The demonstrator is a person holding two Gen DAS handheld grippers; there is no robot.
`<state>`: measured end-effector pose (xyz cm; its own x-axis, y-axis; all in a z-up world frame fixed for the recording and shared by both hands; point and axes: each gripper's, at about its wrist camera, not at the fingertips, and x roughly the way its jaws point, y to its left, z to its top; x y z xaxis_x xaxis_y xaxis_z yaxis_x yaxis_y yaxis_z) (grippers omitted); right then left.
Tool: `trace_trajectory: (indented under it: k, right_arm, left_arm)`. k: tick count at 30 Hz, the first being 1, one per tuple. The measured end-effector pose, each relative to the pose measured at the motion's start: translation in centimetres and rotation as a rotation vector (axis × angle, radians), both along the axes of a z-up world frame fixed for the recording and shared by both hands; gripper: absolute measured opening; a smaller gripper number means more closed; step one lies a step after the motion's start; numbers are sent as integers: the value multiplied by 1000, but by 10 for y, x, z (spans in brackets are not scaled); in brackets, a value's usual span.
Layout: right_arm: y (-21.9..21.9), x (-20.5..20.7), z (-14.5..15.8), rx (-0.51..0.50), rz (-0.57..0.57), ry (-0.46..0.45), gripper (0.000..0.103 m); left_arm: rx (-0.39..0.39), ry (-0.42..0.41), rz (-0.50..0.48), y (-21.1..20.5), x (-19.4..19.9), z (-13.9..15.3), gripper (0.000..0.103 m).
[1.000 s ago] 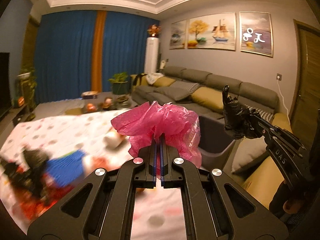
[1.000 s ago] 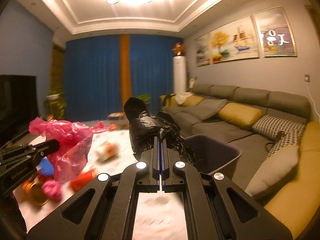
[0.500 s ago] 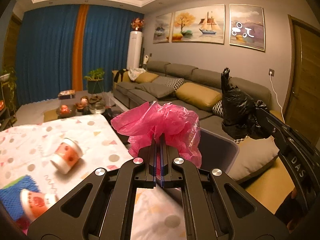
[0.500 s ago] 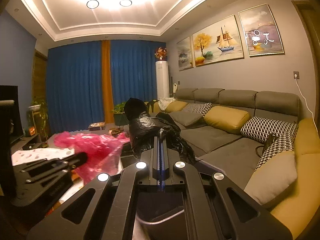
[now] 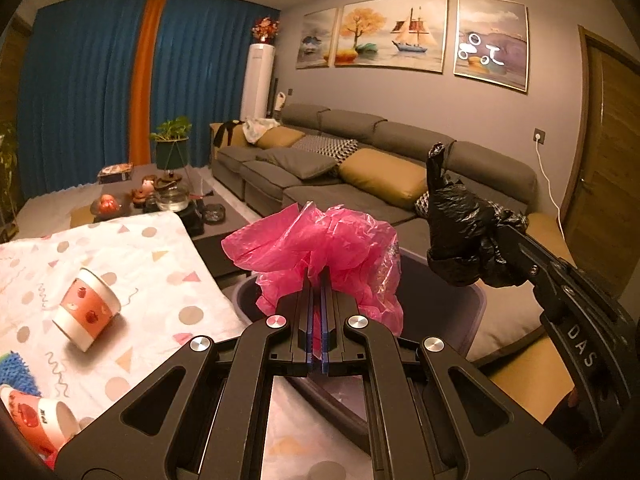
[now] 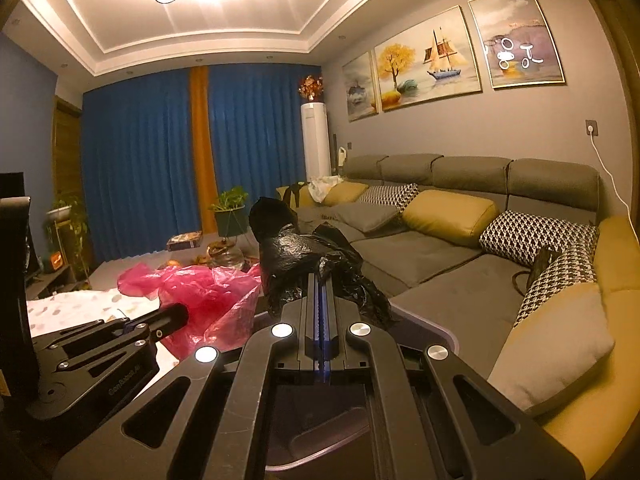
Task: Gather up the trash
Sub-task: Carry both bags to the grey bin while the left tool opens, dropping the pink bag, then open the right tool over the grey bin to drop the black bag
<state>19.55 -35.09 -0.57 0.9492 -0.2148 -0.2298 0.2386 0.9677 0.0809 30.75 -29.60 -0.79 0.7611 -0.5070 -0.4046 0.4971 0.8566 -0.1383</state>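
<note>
The pink bag (image 5: 316,248) is clamped in the left gripper (image 5: 316,280), the black bag (image 6: 304,264) in the right gripper (image 6: 322,284), both held over the bin (image 5: 476,300). Neither is released yet; two paper cups (image 5: 86,314) are left on the table.

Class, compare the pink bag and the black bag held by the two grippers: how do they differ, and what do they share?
The pink bag is see-through; the black bag is not. The pink bag fans out wide, while the black bag is bunched tight with one twisted end pointing up. The left gripper grips the pink bag; the right gripper grips the black bag. Both are crumpled plastic, clamped in shut jaws over the bin.
</note>
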Motion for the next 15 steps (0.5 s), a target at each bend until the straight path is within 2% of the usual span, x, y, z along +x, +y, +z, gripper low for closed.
trace_trajectory:
  k: [5,8,9,11,12,13,15]
  right_arm:
    - [-3,5,-2,17,2,-2,3]
    - [-9,8,0,24,0,-7,15]
    - [-9,9,2,28,0,-9,22]
    - [-13,8,3,41,-6,-12,29]
    - [-14,7,4,43,-11,-16,30]
    - [-14,5,5,45,-16,-19,31]
    - [-16,2,6,50,-27,-24,36]
  left_arm:
    - [7,18,-8,-6,7,-7,2]
    - [-9,30,-34,-7,9,-9,4]
    - [-10,34,-39,-7,10,-10,9]
    - [-17,48,-52,-5,13,-12,27]
    - [-15,44,-29,-3,14,-13,50]
    - [-25,37,-6,2,13,-14,69]
    - [-46,25,33,11,12,-13,76]
